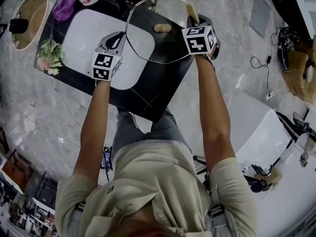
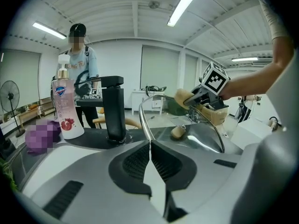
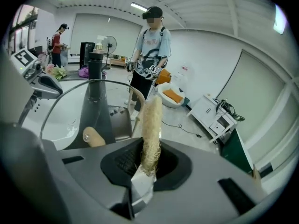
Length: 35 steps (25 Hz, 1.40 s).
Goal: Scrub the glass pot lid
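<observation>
The glass pot lid (image 1: 148, 41) with its tan knob (image 1: 162, 28) is held up on edge over the white sink basin (image 1: 86, 33). My left gripper (image 1: 118, 37) is shut on the lid's left rim; in the left gripper view the metal rim (image 2: 144, 120) runs straight into the closed jaws of that gripper (image 2: 149, 143). My right gripper (image 1: 195, 21) is shut on a tan loofah scrubber (image 1: 191, 10) that rests against the lid's right rim. In the right gripper view the loofah (image 3: 152, 125) stands up out of the jaws, with the lid (image 3: 70, 115) to its left.
A black faucet (image 2: 113, 108) and a soap bottle (image 2: 65, 111) stand behind the basin on the black table (image 1: 158, 90). Flowers (image 1: 49, 56) and a purple cloth (image 1: 64, 6) lie at the table's left. A person (image 3: 149, 59) stands beyond; a white cabinet (image 1: 256, 132) is right.
</observation>
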{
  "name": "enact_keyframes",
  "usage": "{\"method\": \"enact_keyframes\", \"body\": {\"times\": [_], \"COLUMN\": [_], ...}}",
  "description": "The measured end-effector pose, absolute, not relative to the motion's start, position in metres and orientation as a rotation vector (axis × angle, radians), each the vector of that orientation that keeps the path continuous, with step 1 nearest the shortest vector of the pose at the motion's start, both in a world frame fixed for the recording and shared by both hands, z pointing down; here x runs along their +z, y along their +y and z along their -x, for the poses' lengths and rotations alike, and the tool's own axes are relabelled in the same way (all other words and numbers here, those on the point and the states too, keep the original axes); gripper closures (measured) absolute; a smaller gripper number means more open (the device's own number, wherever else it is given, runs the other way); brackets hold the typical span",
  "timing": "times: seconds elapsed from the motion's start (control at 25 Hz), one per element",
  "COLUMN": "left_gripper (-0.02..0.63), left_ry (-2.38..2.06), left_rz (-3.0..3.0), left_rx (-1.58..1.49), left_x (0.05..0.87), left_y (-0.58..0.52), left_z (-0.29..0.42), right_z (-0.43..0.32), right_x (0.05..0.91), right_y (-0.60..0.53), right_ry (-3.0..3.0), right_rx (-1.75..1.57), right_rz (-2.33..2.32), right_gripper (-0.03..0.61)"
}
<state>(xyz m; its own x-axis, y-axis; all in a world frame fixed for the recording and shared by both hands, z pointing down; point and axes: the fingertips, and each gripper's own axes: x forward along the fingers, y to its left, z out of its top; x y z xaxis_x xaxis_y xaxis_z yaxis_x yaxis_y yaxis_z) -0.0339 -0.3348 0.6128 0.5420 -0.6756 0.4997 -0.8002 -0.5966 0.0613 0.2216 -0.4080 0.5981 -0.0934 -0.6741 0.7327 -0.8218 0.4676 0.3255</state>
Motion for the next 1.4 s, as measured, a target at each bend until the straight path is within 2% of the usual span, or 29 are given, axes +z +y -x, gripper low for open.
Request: {"method": "enact_keyframes", "body": {"times": [0.4, 0.64, 0.72, 0.96, 1.0, 1.04, 1.16, 1.4], "left_gripper": [0.592, 0.592, 0.592, 0.591, 0.584, 0.501, 0.419, 0.383], "left_ry": [-1.238, -1.205, -1.171, -0.971, -0.946, -0.928, -0.907, -0.868], "left_rz": [-2.501, -2.463, -2.393, -2.073, -2.055, -2.044, -1.984, -1.841], "left_rx": [0.656, 0.585, 0.461, -0.193, -0.236, -0.261, -0.330, -0.330], "left_x": [0.612, 0.618, 0.620, 0.617, 0.616, 0.617, 0.622, 0.656], "left_y": [-0.338, -0.337, -0.336, -0.332, -0.331, -0.331, -0.332, -0.322], "left_z": [0.032, 0.030, 0.030, 0.040, 0.040, 0.039, 0.042, 0.030], "right_z": [-0.236, -0.175, -0.143, -0.090, -0.079, -0.068, -0.051, -0.044], "right_x": [0.611, 0.641, 0.649, 0.646, 0.646, 0.647, 0.654, 0.664], "right_y": [-0.399, -0.375, -0.362, -0.339, -0.333, -0.328, -0.320, -0.302], "right_ry": [-1.790, -1.860, -1.896, -1.998, -2.017, -2.034, -2.056, -2.074], "right_rx": [0.198, 0.108, 0.057, 0.004, -0.009, -0.014, 0.013, 0.041], "right_rz": [-1.240, -0.926, -0.809, -0.674, -0.640, -0.615, -0.578, -0.529], "right_gripper": [0.528, 0.529, 0.529, 0.531, 0.531, 0.531, 0.529, 0.529]}}
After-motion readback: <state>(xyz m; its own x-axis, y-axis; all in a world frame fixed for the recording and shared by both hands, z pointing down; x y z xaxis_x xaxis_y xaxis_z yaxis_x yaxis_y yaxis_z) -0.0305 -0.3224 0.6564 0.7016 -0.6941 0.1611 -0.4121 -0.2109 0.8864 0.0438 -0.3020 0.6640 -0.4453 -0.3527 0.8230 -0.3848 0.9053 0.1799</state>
